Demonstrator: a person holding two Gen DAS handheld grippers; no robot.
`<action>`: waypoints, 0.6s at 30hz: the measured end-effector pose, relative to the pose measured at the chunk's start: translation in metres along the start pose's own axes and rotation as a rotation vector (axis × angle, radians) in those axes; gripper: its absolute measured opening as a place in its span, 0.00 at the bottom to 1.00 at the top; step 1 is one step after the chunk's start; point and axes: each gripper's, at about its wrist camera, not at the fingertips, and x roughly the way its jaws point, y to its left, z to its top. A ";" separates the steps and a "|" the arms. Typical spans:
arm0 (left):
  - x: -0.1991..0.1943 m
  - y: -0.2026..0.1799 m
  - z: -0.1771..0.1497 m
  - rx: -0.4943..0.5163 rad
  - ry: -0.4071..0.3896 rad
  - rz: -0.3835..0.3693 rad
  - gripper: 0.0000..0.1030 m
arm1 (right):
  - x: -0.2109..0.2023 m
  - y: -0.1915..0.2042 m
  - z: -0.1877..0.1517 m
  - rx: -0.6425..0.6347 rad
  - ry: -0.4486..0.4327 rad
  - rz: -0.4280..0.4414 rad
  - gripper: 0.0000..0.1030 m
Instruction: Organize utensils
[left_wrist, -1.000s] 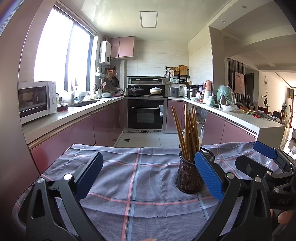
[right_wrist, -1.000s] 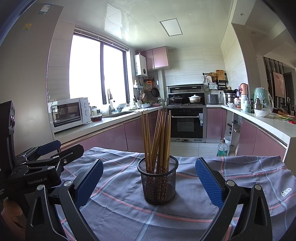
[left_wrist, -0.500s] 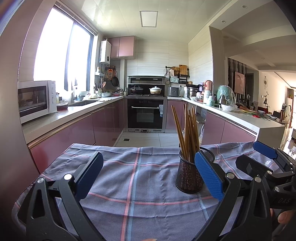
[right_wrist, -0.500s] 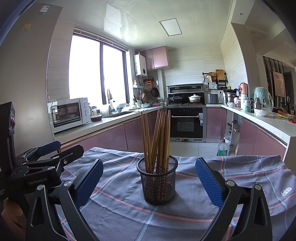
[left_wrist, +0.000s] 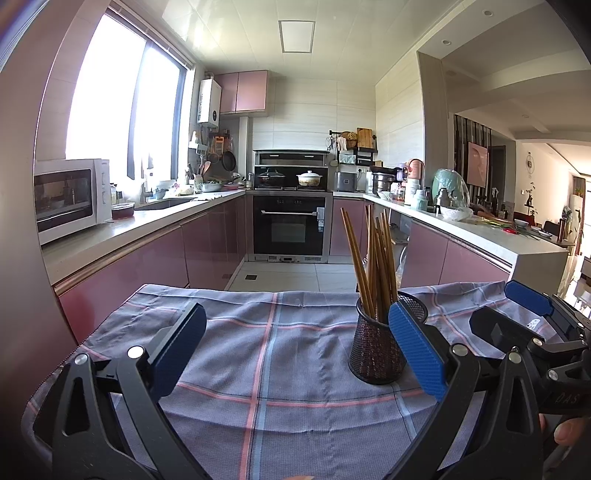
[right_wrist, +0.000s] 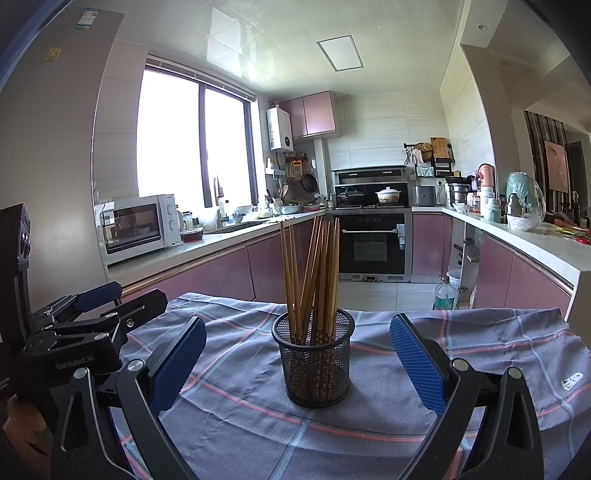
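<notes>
Kitchen with pink cabinet fronts, black built-in oven (right_wrist: 373, 243) at the far wall, white microwave (right_wrist: 138, 228) on the left counter under a big window. Work surface is a table covered by a grey-blue plaid cloth (right_wrist: 369, 417) with pink and light-blue stripes.

Task item: bundle of wooden chopsticks (right_wrist: 314, 273), brown, plain upper shafts, patterned lower ends visible through the mesh. All stand upright-ish, tips down, fanned out slightly; one leans left apart from the rest.

Container: black wire-mesh cup (right_wrist: 316, 363), round, standing upright on the cloth near the table centre. Holds all the chopsticks in view.

Right gripper (right_wrist: 295, 365): jaws spread wide, blue pads on either side of the cup, not touching it, nothing held. Cup sits roughly centred between the fingers, a bit beyond them.

Left gripper (left_wrist: 295, 354): also wide open, empty, over bare cloth. In its view the mesh cup (left_wrist: 376, 339) with chopsticks (left_wrist: 373, 266) sits to the right, partly hidden behind the right-hand blue pad (left_wrist: 415, 354); can't tell from this view if pad touches it.

Each gripper shows at the edge of the other's view, side by side, near but apart. A fingertip (left_wrist: 570, 432) shows at the lower right edge of the left view.
</notes>
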 end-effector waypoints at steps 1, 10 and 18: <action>0.000 0.000 0.000 0.000 -0.001 0.000 0.95 | 0.000 0.000 0.000 0.001 0.000 -0.001 0.93; 0.004 0.002 -0.003 -0.010 0.002 -0.003 0.95 | 0.001 0.000 0.000 0.001 0.006 -0.001 0.93; 0.015 0.006 -0.008 -0.003 0.053 -0.022 0.95 | 0.006 -0.011 -0.006 -0.002 0.040 -0.041 0.93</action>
